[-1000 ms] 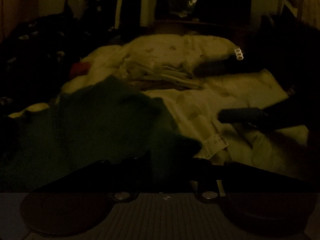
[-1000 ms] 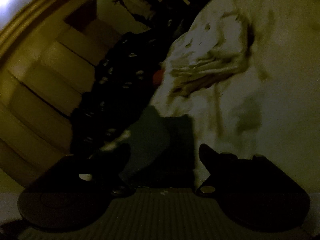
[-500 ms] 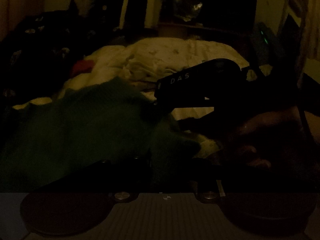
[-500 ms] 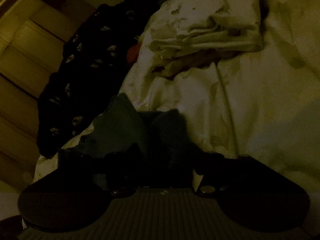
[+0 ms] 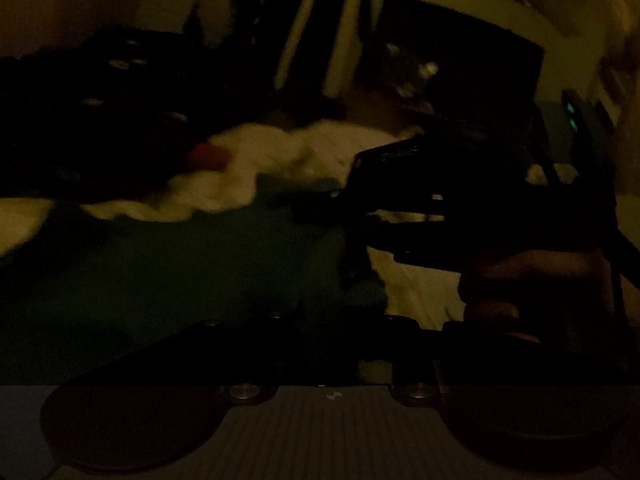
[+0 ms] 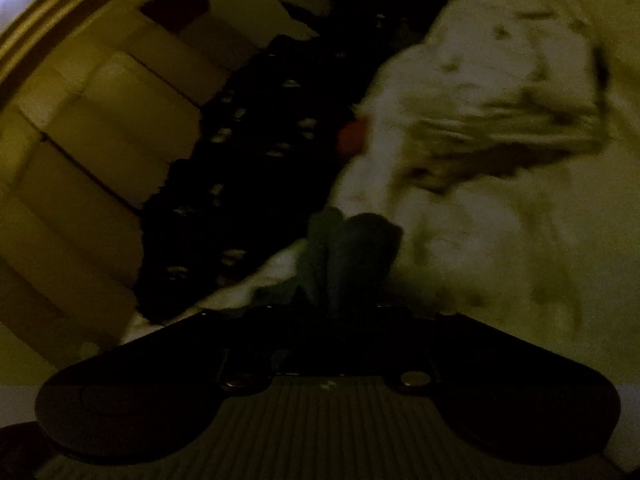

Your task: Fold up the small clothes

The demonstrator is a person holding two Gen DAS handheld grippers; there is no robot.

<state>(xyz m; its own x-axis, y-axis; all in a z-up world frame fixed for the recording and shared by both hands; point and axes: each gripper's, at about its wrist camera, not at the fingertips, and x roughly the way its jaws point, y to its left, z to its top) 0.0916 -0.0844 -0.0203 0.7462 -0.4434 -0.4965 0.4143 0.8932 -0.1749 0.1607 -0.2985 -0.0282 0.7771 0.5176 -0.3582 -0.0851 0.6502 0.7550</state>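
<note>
Green garment (image 5: 168, 280): soft cloth, matt, slightly fuzzy nap. Bed cover (image 6: 500, 240): pale quilted cloth, matt, rumpled, faint print. Dark blanket (image 6: 248, 168): cloth with light spots. Hand-held gripper (image 6: 340, 312) body: black plastic, matt, with shiny metal screw heads and a ribbed grey base. Wall panels (image 6: 80, 140): smooth, probably wood.

I see the left gripper (image 5: 332, 344) as a black, wing-shaped body over a ribbed grey base, with two round silver screws and a small round centre marking. My right gripper (image 6: 336, 316) shows the same black wings, ribbed grey plate and two silver screws. From the left wrist view, its black housing carries pale lettering, blurred beyond reading, and a dark cable.
</note>
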